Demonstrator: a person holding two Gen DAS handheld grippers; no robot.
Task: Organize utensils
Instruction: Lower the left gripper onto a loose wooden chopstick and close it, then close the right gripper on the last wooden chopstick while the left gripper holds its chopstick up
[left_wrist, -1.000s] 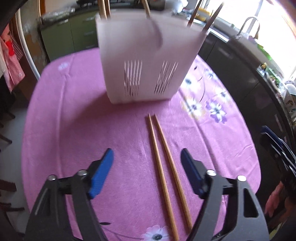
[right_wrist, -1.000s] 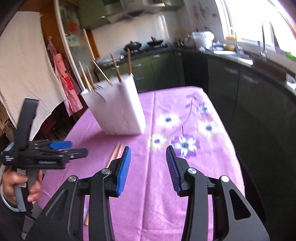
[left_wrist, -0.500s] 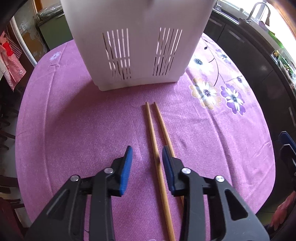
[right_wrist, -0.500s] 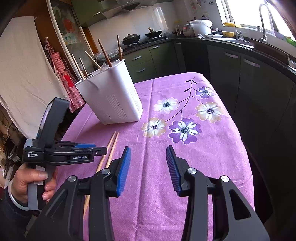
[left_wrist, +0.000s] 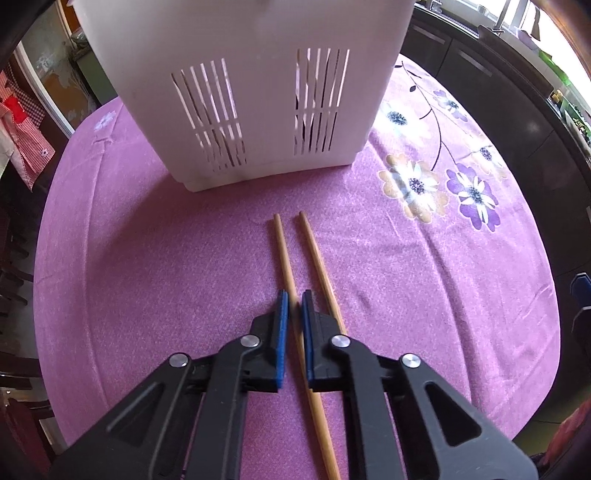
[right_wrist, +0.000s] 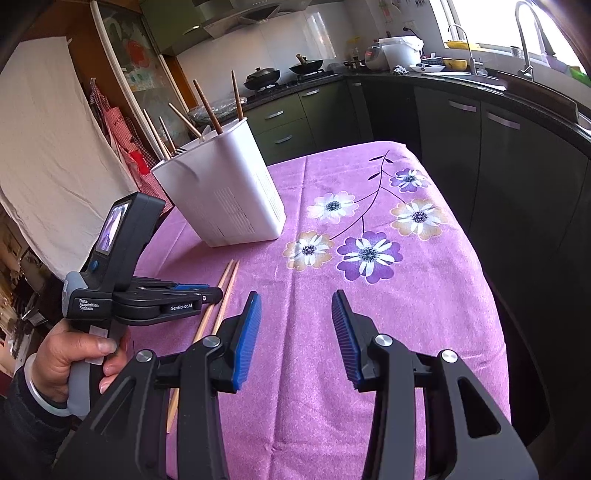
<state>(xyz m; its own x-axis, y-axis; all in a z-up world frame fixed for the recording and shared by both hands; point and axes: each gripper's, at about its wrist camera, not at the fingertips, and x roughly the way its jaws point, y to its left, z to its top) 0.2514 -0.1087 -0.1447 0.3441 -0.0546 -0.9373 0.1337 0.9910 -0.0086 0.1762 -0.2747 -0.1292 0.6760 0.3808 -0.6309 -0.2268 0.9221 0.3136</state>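
The left gripper (left_wrist: 294, 301) clamped one smooth wooden chopstick (left_wrist: 283, 251) lying on the fuzzy purple cloth (left_wrist: 147, 266); the slotted white plastic holder (left_wrist: 251, 92) stood at twelve o'clock. The right gripper (right_wrist: 295, 314) hung apart, empty.

Left claw (left_wrist: 294, 301) clamped; right claw (right_wrist: 295, 306) agape.

Bright daylight floods from the window (right_wrist: 480, 22), overexposed to white glare; sharp focus, strong fisheye bending, and dark vignetted corners.
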